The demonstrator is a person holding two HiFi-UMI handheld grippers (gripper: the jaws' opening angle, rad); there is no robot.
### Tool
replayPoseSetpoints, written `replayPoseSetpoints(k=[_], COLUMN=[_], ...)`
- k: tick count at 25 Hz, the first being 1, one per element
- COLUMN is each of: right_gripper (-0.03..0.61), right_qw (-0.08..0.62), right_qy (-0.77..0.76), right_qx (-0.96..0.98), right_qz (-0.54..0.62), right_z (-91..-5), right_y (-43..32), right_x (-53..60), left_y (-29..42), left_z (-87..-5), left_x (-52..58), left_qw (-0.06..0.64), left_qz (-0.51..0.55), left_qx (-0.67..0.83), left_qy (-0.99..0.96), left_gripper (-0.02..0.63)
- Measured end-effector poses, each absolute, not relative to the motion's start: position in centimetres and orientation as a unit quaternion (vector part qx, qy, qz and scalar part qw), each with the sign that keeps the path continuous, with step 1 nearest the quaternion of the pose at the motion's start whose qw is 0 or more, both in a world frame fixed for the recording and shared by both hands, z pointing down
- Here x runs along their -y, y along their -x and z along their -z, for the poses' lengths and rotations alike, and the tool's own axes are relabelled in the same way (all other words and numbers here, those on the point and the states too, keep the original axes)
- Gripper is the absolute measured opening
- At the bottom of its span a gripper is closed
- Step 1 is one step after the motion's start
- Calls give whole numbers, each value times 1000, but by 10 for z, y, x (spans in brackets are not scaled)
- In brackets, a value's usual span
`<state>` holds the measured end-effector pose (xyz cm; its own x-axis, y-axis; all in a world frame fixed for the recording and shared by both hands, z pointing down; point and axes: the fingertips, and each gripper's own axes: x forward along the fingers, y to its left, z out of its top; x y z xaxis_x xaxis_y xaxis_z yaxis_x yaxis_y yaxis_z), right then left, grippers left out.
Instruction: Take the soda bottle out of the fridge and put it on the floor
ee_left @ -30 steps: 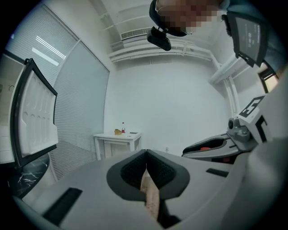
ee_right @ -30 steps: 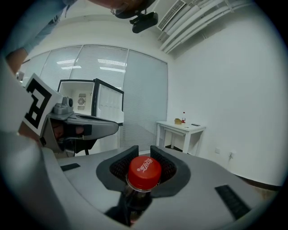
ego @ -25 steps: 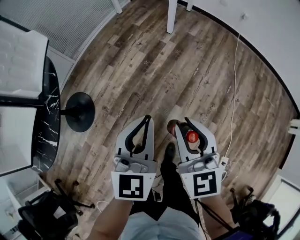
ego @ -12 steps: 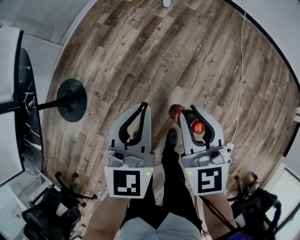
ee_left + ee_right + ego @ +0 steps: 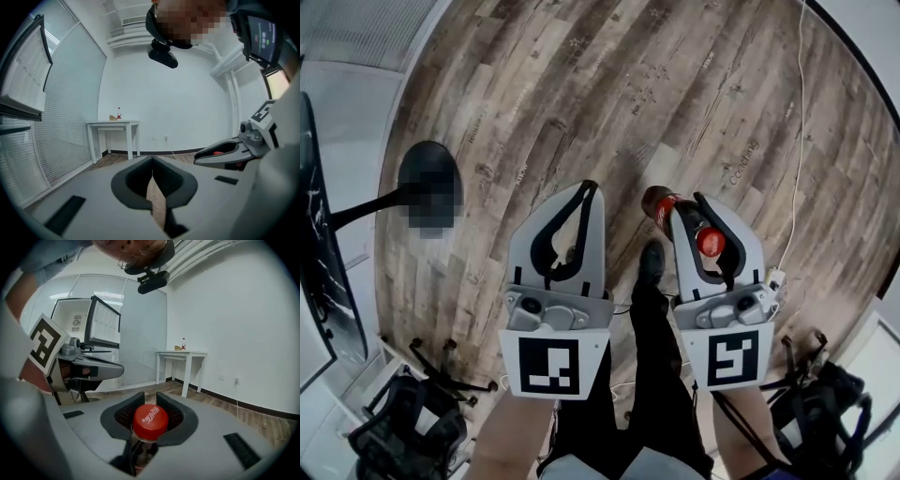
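Note:
The soda bottle (image 5: 659, 204) has a red cap (image 5: 710, 242) and hangs upright above the wooden floor (image 5: 581, 84). My right gripper (image 5: 689, 202) is shut on its neck just under the cap. In the right gripper view the cap (image 5: 150, 419) sits between the two dark pads of the right gripper (image 5: 150, 397). To the left of it, my left gripper (image 5: 589, 187) is shut with nothing held. Its jaws meet at the tips in the left gripper view (image 5: 152, 159). The fridge (image 5: 101, 329) stands behind with its door open.
A round black stand base (image 5: 408, 173) and a dark marble tabletop (image 5: 319, 272) lie at the left. A white cable (image 5: 797, 141) runs to a power strip (image 5: 772, 279) at the right. Black gear (image 5: 403, 422) sits at lower left. A white table (image 5: 180, 355) stands by the wall.
Both grippers sit a little lower and larger in the head view, the bottle still held by the right one. The black base and the tabletop have slid left.

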<state>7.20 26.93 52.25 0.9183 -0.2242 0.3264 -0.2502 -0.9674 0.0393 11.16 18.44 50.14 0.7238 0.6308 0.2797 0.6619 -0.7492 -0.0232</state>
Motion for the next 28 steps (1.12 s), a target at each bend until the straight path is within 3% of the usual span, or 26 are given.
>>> replayPoseSetpoints(k=[28], right_gripper=[91], right_qw=[43], right_qy=[-967], right_qx=[120], right_qz=[-218], right_z=[-750], right_y=[-28], right_x=[-249], left_y=[-82], left_z=[-715], left_x=[-156], left_qw=[52], left_qz=[183], left_qx=[367], left_qy=[911], left_gripper=[17])
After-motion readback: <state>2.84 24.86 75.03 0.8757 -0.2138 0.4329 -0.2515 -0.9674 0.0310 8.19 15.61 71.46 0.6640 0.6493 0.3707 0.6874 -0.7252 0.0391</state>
